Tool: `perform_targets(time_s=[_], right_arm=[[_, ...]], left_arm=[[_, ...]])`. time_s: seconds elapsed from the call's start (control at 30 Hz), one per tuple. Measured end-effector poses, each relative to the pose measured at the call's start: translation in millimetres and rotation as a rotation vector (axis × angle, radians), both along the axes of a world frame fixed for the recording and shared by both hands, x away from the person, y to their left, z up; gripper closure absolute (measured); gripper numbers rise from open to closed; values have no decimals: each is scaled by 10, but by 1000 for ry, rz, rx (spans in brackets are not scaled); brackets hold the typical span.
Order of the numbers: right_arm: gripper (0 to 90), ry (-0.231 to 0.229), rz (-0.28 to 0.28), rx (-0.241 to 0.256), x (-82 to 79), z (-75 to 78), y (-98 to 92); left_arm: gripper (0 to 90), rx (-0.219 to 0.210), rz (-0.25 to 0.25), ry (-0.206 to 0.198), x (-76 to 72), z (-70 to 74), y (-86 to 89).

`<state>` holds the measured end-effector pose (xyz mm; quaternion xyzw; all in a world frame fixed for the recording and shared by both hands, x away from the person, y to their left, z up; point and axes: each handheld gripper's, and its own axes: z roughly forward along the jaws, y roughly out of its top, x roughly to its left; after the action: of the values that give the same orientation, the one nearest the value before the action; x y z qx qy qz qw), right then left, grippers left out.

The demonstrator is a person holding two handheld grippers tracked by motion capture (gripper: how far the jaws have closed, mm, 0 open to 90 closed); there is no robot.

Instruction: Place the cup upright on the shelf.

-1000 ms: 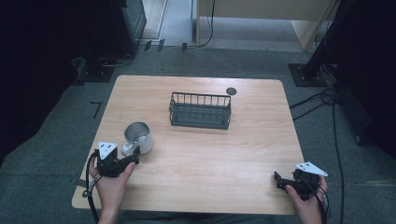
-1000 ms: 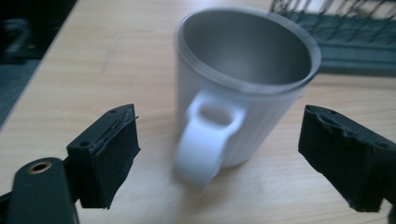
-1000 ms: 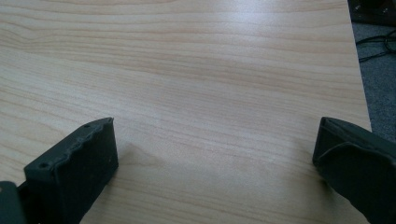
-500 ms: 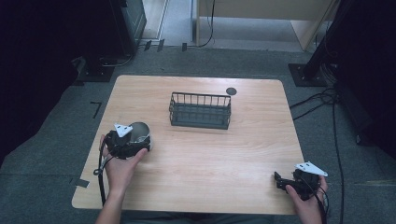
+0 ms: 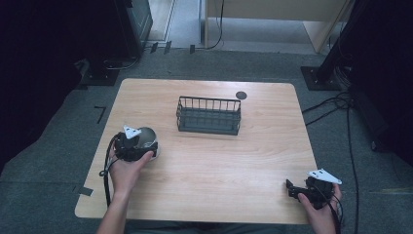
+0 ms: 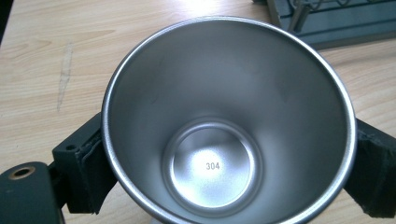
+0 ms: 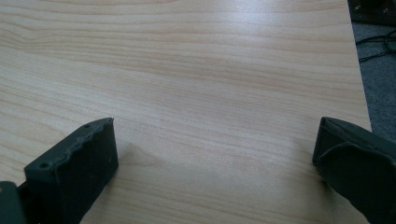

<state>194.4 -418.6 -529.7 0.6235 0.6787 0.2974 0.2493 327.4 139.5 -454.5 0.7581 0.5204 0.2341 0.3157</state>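
1. Left gripper (image 5: 139, 146) near table's (image 5: 243, 161) left edge, fingers (image 6: 81, 163) flanking stainless steel cup (image 6: 224, 116), touching its rim.
2. Right gripper (image 5: 292, 187) near front right corner, fingers (image 7: 74, 172) spread wide, holding nothing.
3. Wire basket (image 5: 208, 115) toward back edge.

steel cup (image 6: 224, 126) base cut off at bottom edge, wire basket (image 6: 327, 21) mostly cropped

Left tool (image 5: 141, 146) sits at the steel cup (image 5: 147, 138); wire basket (image 5: 208, 115) mid-table; right tool (image 5: 290, 189) near the front right corner.
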Motion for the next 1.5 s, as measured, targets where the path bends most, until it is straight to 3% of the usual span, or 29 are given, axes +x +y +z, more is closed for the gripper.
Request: perform_targets(time_s=[0.17, 0.43, 0.57, 0.9, 1.27, 1.5], right_arm=[[0, 0, 0, 0, 0, 0, 0], [0, 0, 0, 0, 0, 0, 0], [0, 0, 0, 0, 0, 0, 0], [0, 0, 0, 0, 0, 0, 0], [0, 0, -1, 2, 0, 0, 0], [0, -1, -2, 3, -1, 0, 0]], left_arm=[[75, 10, -82, 4, 17, 28, -6], [75, -27, -267, -27, 120, 165, -58], [76, -47, -327, -43, 198, 273, -120], [76, -27, -466, -86, 416, 540, -394], [76, -34, -542, -93, 640, 782, -665], [76, -49, -560, -101, 690, 882, -763]])
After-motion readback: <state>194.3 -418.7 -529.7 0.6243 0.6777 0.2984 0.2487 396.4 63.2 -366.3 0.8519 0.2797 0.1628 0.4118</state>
